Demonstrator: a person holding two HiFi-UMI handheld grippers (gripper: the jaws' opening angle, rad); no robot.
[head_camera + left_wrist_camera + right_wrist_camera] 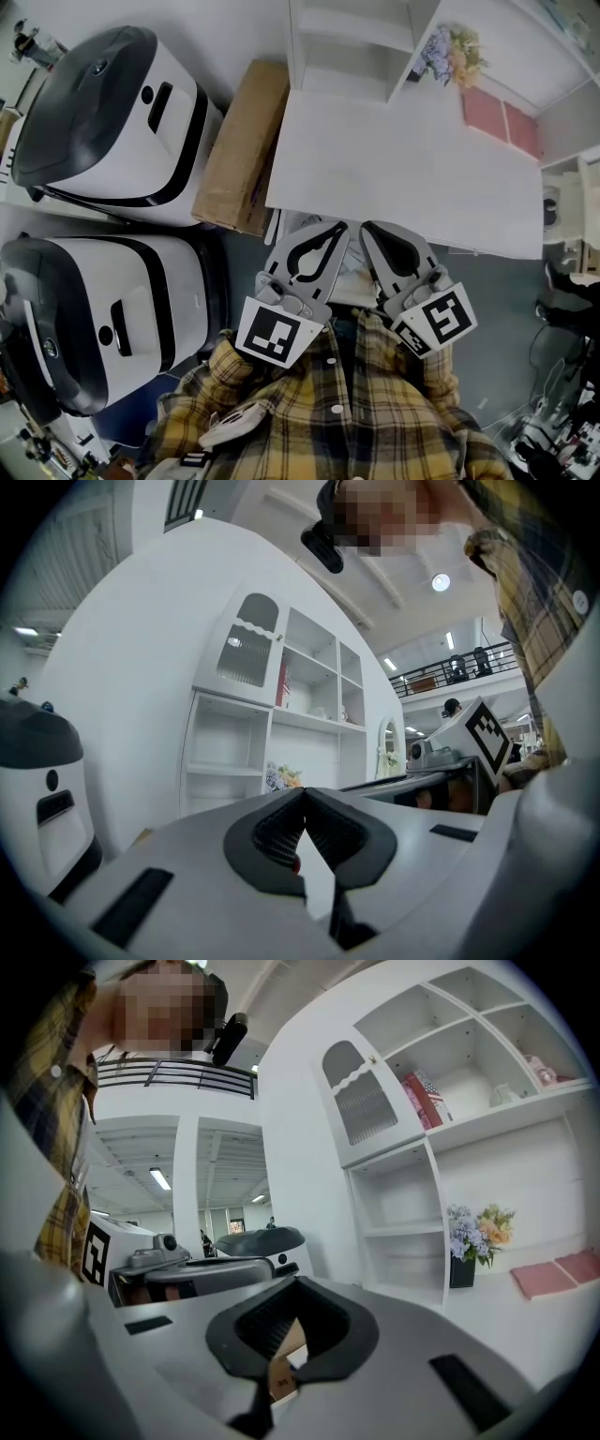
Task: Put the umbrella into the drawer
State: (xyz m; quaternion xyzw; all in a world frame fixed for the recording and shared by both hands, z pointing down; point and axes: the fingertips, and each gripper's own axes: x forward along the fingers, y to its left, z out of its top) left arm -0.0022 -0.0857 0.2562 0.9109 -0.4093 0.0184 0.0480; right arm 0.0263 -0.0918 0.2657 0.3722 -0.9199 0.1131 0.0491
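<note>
No umbrella and no drawer shows in any view. Both grippers are held side by side close to the person's plaid shirt, pointing at the near edge of a white desk (403, 178). The jaws of the left gripper (337, 227) meet at their tips, shut on nothing; in its own view the left gripper (304, 792) faces a white shelf unit (272, 724). Just to its right, the right gripper (367, 227) is also shut and empty. In the right gripper view the right gripper (298, 1282) has its tips together in front of the desk.
On the desk's far side stand a white shelf unit (352, 47), a flower bunch (452, 52) and pink pads (502, 120). A cardboard box (242, 145) leans left of the desk. Two big white-and-black machines (103, 112) (94, 309) fill the left.
</note>
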